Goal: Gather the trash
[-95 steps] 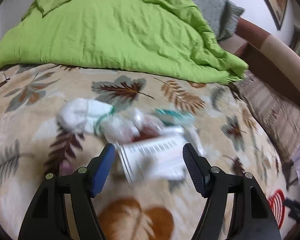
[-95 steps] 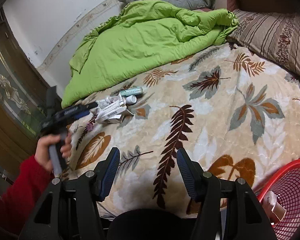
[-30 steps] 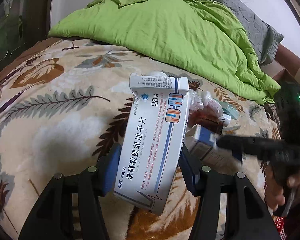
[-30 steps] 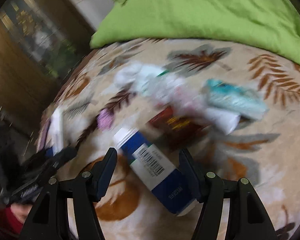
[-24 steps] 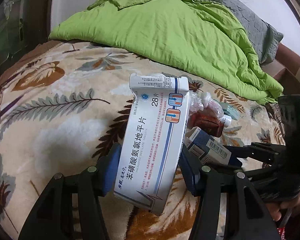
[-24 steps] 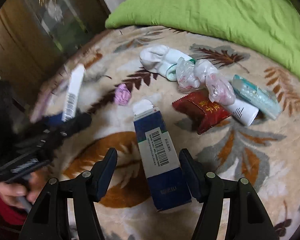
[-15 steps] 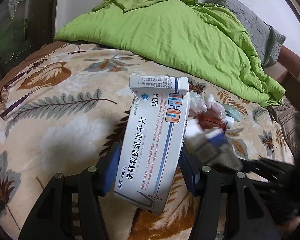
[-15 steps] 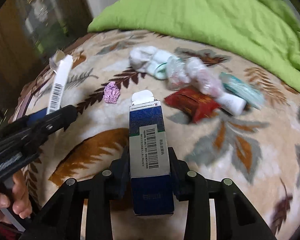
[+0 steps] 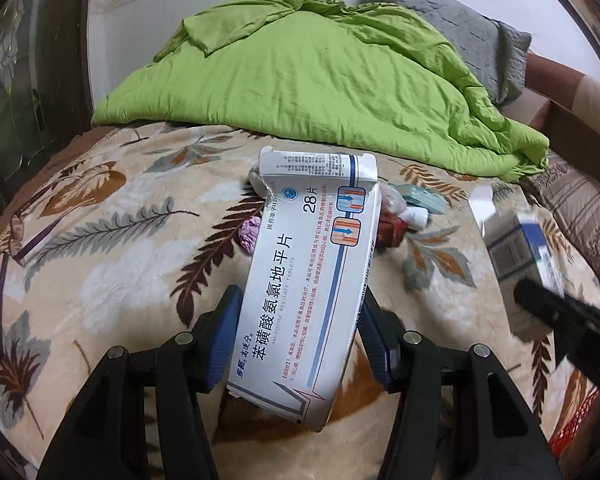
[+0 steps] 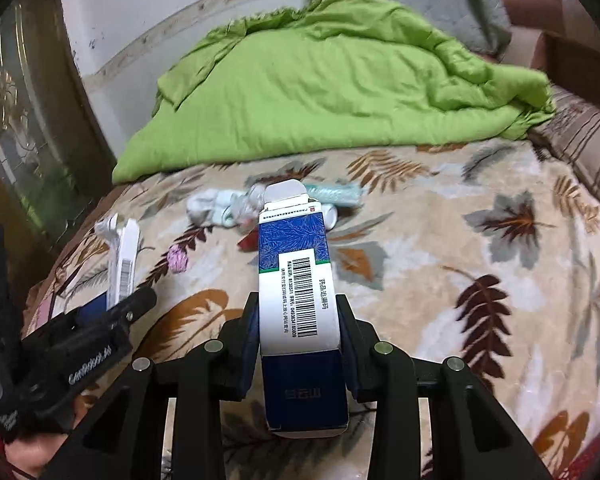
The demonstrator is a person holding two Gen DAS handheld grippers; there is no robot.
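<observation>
Here the left gripper [image 9: 300, 344] has its jaws clamped on a white tablet carton [image 9: 312, 280], held tilted above the leaf-patterned bed [image 9: 112, 248]. The right gripper [image 10: 300, 344], whose jaws have just been closing, now pinches a blue-and-white medicine box [image 10: 300, 300] upright, flap open at twelve o'clock. More trash lies on the bed beyond it: a pink crumpled scrap [image 10: 178, 259] at ten o'clock, a teal packet [image 10: 338, 193] and a white wad [image 10: 206, 206] near the green quilt [image 10: 320, 92].
</observation>
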